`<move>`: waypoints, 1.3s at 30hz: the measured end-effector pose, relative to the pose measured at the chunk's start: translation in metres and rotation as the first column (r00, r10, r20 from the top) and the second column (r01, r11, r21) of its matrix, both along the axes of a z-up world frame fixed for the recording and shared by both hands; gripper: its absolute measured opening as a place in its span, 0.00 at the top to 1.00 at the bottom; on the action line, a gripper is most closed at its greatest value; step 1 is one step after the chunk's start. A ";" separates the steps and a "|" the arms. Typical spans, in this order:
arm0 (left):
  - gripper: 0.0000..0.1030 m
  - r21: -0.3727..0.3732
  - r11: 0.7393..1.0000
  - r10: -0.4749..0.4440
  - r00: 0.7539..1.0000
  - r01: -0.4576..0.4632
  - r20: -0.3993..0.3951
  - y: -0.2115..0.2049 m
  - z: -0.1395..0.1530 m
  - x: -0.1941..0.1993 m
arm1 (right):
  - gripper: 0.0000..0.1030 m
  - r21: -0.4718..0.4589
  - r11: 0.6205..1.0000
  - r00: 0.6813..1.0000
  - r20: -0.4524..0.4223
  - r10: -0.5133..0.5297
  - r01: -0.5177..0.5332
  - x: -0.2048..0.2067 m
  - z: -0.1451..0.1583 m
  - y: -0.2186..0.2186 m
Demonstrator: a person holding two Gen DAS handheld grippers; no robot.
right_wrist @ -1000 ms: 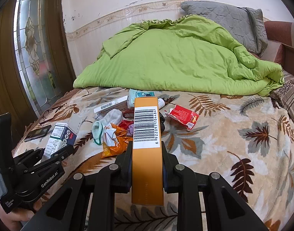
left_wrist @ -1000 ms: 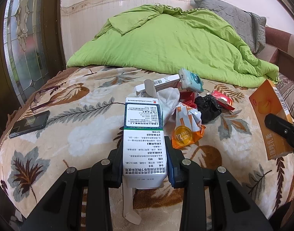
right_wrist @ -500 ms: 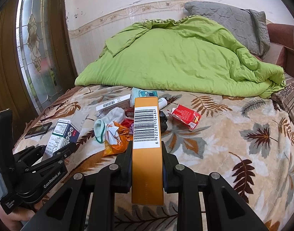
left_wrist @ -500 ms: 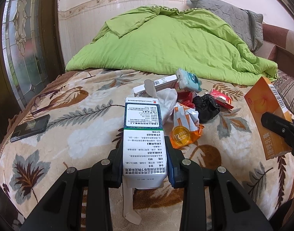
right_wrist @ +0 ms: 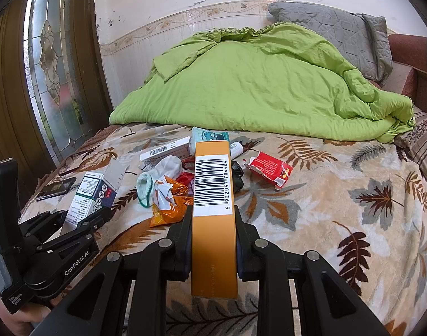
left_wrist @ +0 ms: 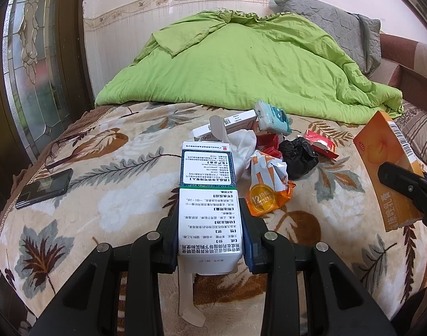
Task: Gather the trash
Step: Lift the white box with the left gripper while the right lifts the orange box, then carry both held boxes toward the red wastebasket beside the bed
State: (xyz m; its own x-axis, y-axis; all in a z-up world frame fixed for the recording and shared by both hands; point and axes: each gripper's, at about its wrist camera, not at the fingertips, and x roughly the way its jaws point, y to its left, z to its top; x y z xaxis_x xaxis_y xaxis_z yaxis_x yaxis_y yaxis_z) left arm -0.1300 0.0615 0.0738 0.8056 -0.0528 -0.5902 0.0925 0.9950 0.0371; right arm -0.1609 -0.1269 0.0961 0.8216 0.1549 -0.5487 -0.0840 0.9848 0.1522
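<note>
My left gripper (left_wrist: 209, 224) is shut on a white and green medicine box (left_wrist: 208, 196) that stands up between its fingers, above the bed's near edge. My right gripper (right_wrist: 213, 224) is shut on an orange box (right_wrist: 213, 240) with a barcode label. Each wrist view also shows the other hand's load: the orange box (left_wrist: 387, 168) at the right, the medicine box (right_wrist: 86, 196) at the left. Ahead, a litter pile lies on the leaf-patterned blanket (left_wrist: 107, 190): an orange wrapper (left_wrist: 266, 193), a black bag (left_wrist: 298, 156), a red pack (right_wrist: 269, 168), a white sock (right_wrist: 163, 170), a tissue pack (left_wrist: 272, 117) and a long white box (right_wrist: 164, 149).
A dark phone (left_wrist: 44, 187) and a pair of glasses (left_wrist: 56, 151) lie on the bed's left side. A green quilt (right_wrist: 255, 84) and a grey pillow (right_wrist: 333, 30) fill the far half. A glazed wooden door (right_wrist: 51, 64) stands at the left.
</note>
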 end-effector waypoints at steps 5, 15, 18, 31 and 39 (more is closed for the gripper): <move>0.68 0.000 1.000 -0.002 1.000 0.002 0.000 0.000 0.000 -0.001 | 0.76 -0.001 1.000 1.000 0.000 0.001 -0.001 0.000 0.000 0.000; 0.68 0.026 0.999 -0.026 0.999 0.025 0.047 -0.002 0.012 -0.019 | 0.76 0.026 0.999 0.999 -0.024 -0.032 0.033 0.010 -0.005 -0.009; 0.68 0.038 0.999 -0.029 0.997 0.026 0.068 -0.002 0.020 -0.032 | 0.76 0.029 0.999 0.998 -0.040 -0.039 0.040 0.010 -0.007 -0.011; 0.68 0.020 0.999 -0.049 0.994 0.047 0.096 0.000 0.055 -0.072 | 0.76 0.016 0.997 0.997 -0.031 -0.076 0.077 -0.014 -0.003 -0.018; 0.68 0.033 0.997 -0.079 0.989 0.076 0.123 -0.010 0.071 -0.086 | 0.76 0.049 0.995 0.995 -0.043 -0.086 0.088 -0.016 -0.004 -0.025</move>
State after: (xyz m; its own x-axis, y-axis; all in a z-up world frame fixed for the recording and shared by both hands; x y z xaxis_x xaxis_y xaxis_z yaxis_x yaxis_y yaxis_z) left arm -0.2157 0.0517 0.1450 0.8670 -0.1025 -0.4877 0.1620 0.9834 0.0813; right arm -0.1774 -0.1520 0.0917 0.8102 0.1123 -0.5753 0.0090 0.9790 0.2037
